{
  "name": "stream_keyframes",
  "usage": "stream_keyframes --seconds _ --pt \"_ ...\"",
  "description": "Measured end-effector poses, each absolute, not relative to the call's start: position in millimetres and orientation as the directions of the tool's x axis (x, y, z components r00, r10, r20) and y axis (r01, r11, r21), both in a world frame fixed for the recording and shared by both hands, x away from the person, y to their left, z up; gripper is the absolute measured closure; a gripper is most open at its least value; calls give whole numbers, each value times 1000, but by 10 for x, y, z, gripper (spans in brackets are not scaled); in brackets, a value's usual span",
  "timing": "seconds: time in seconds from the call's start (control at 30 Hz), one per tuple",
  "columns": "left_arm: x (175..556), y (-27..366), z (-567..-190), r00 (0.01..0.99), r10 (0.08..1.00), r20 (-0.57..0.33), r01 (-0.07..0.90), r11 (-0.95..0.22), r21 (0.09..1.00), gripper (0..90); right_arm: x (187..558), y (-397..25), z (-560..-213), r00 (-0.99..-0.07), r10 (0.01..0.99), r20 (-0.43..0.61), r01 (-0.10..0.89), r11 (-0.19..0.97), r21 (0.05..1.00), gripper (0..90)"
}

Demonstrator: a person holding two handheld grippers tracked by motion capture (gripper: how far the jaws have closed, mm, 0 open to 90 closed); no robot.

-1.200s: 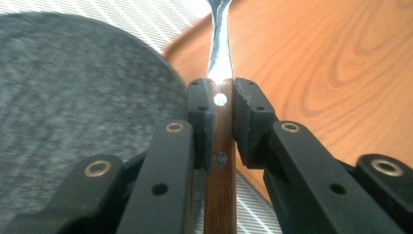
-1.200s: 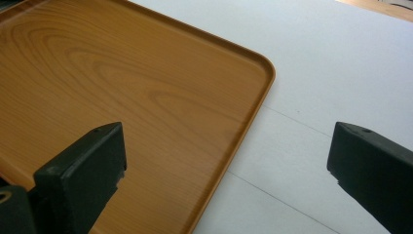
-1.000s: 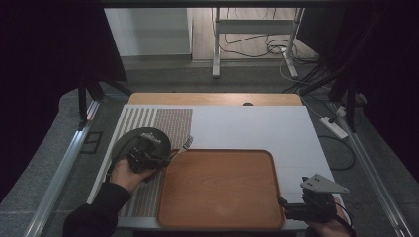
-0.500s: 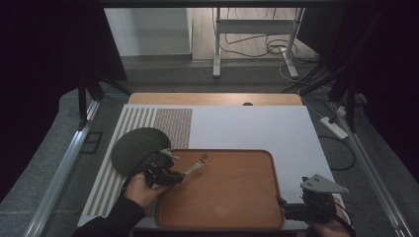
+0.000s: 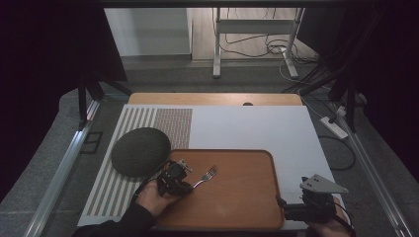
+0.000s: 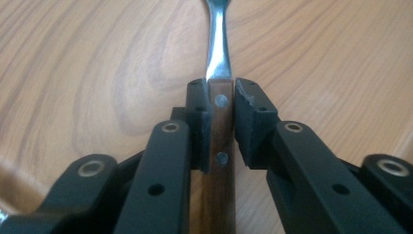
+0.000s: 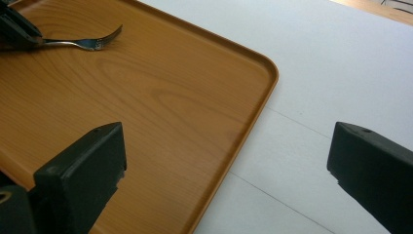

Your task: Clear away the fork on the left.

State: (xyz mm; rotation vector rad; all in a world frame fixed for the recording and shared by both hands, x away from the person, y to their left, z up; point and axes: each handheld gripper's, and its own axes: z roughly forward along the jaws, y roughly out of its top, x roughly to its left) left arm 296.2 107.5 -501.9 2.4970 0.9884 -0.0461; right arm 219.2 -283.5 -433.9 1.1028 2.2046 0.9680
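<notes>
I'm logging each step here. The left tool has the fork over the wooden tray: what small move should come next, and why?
Probably lower the fork onto the tray and open the left tool. The tool is shut on the wooden handle, and the fork already sits over the tray's left part.

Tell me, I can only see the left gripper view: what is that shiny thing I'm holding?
Observer: A fork with a wooden handle; its tines point toward the middle of the wooden tray.
Operator: Is anything else near me?
Observer: A dark round plate lies on the mat just left of the tray.
Operator: Where's my other gripper?
Observer: The right gripper waits wide open over the tray's right edge, holding nothing.
</notes>
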Motion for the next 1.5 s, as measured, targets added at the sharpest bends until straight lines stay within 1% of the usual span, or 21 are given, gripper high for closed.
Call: stream_keyframes --seconds 0.03,0.1,0.23,0.3,0.4,0.5,0.63,0.73,0.87,1.17,1.5 --pt "2973 1074 -5003 741 642 -197 657 -633 410 720 2193 -2834 -4340 -554 825 -108 480 423 769 13" --pt "3009 1056 -4975 749 630 -206 647 -627 433 733 2195 -2834 -4341 -555 824 -109 480 425 768 13" --pt "3089 942 -4923 764 606 -224 632 -631 449 855 2197 -2833 -4342 -555 825 -109 481 425 767 13" --pt "3119 871 -4898 773 593 -226 621 -636 458 889 2198 -2833 -4343 -555 824 -110 481 426 766 13" --pt "3143 785 -4903 785 576 -227 607 -644 466 890 2198 -2834 -4343 -555 824 -109 482 426 765 13" --pt "3153 720 -4957 796 565 -216 595 -665 452 890 2197 -2835 -4343 -555 824 -109 483 426 765 13" --pt "3182 718 -5037 792 577 -200 600 -674 432 890 2194 -2834 -4343 -557 823 -112 480 429 765 13" --pt "3220 778 -5063 777 593 -213 619 -654 436 890 2194 -2835 -4343 -558 822 -112 479 429 765 13" --pt "3262 861 -5080 763 615 -197 631 -645 430 890 2193 -2835 -4342 -559 822 -112 479 429 766 13" --pt "3378 1128 -5088 696 687 -209 699 -581 417 890 2190 -2834 -4341 -561 820 -113 477 431 766 13" --pt "3467 1382 -5097 635 742 -213 749 -524 405 890 2189 -2835 -4340 -564 818 -112 475 432 767 13"
